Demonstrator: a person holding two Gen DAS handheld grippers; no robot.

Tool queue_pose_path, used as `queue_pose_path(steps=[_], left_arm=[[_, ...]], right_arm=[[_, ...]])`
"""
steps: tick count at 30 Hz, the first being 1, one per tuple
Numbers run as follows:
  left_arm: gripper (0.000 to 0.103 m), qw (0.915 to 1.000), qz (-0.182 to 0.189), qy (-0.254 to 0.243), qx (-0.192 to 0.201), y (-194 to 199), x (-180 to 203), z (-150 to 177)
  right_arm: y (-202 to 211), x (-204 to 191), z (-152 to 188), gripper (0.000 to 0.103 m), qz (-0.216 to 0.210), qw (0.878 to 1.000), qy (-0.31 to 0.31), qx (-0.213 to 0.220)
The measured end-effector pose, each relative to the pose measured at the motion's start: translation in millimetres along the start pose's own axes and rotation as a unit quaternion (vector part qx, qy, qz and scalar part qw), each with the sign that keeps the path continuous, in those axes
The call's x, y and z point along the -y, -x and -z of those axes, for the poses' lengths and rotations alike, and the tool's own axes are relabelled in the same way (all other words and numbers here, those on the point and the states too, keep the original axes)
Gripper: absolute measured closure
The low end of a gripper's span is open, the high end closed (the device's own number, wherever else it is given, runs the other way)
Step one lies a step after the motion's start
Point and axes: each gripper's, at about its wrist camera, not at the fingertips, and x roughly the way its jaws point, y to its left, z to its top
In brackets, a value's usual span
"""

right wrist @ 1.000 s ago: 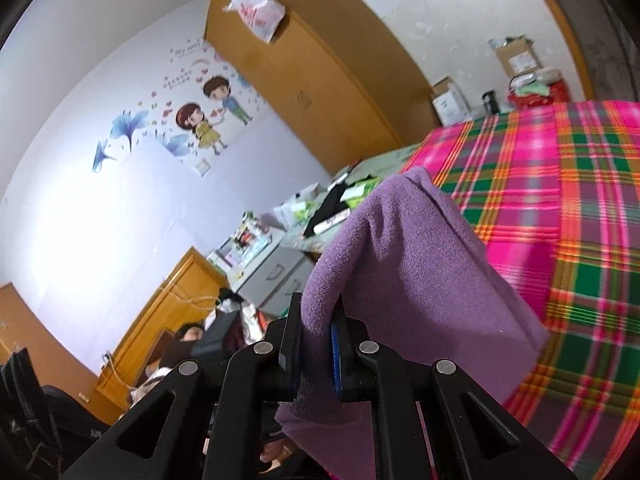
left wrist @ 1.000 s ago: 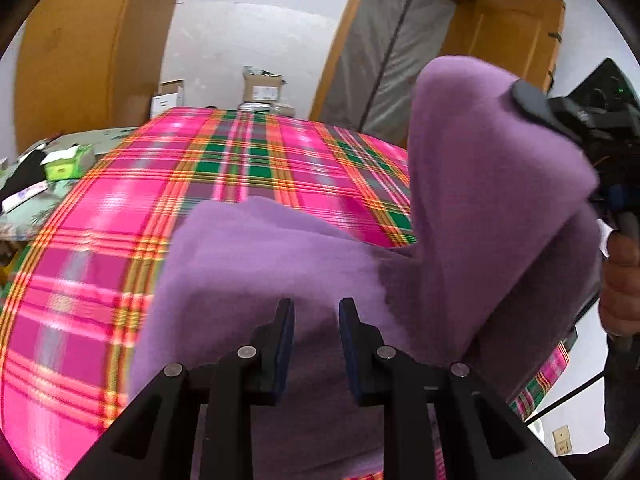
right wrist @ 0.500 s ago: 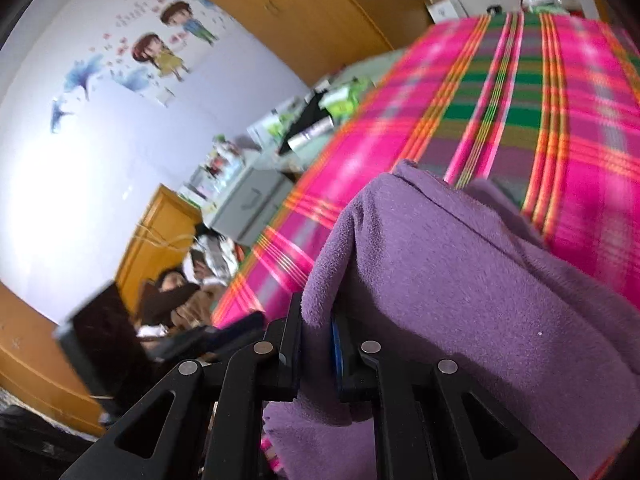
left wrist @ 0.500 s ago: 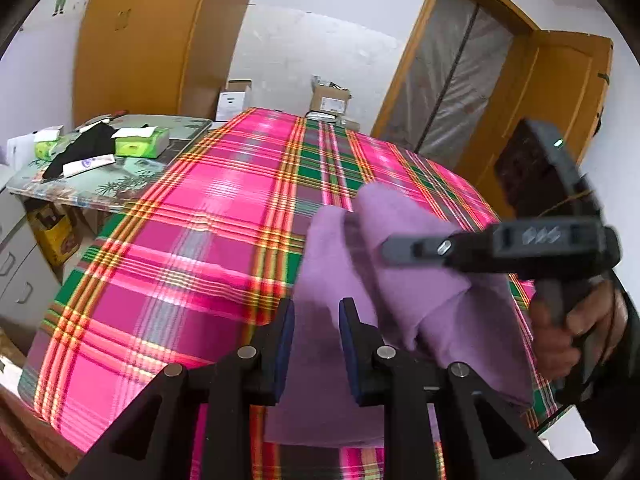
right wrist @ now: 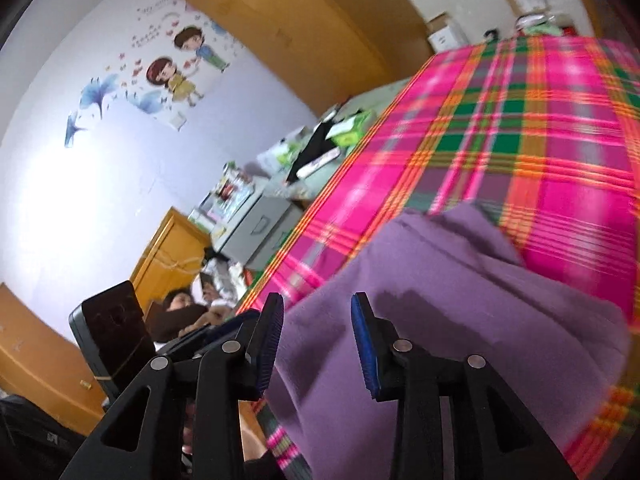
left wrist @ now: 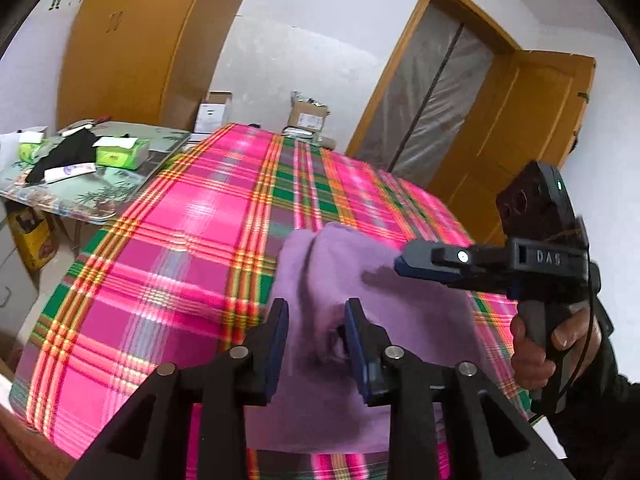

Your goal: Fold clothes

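garment on bedspread, near edge

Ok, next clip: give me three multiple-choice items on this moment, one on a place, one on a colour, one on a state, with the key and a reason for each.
1. Where does the purple garment lie?
A. on the plaid bedspread
B. on the side table
C. over the door

2. What colour are the tissue packs on the side table?
A. blue
B. green
C. red

3. How do the pads of the right gripper stand?
A. pressed on the cloth
B. apart, off the cloth
C. shut on nothing

Key:
1 A, the garment rests in a heap on the pink and green checks near the bed's near edge.
2 B, both packs show bright green sides.
3 B, the jaws are opening, with a clear gap beside each pad and the cloth lying loose between them.
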Motion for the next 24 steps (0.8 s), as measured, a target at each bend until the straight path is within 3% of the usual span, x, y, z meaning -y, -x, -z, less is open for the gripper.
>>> queue_pose_path(steps=[6,11,14,17,19,20,21,22,24], left_arm=[[0.068,0.9996,0.020,0.005,-0.017,-16,1,-6],[0.066,0.9988,0.044,0.018,-0.007,-20,0,-19],[0.064,0.9982,0.043,0.024,-0.033,-39,-4,-19],[0.064,0.9973,0.019,0.036,-0.061,-56,-10,-13],[0.065,0.9959,0.028,0.047,-0.073,-61,-15,-10],[0.069,0.9951,0.038,0.051,-0.075,-62,-16,-8],[0.083,0.9948,0.043,0.052,-0.076,-63,-17,-7],[0.089,0.9945,0.049,0.051,-0.077,-64,-17,-7],[0.092,0.9948,0.055,0.052,-0.069,-60,-16,-8]], right_arm=[[49,24,24,0.066,0.022,0.998,-0.033,0.052],[80,48,39,0.066,0.052,0.992,-0.070,0.086],[90,58,44,0.066,0.058,0.989,-0.086,0.101],[97,65,47,0.066,0.073,0.986,-0.101,0.113],[100,68,49,0.065,0.080,0.984,-0.106,0.119],[101,70,50,0.065,0.082,0.983,-0.108,0.122],[103,71,50,0.065,0.084,0.983,-0.110,0.124],[104,72,51,0.065,0.085,0.982,-0.111,0.126],[105,71,50,0.066,0.085,0.982,-0.105,0.130]])
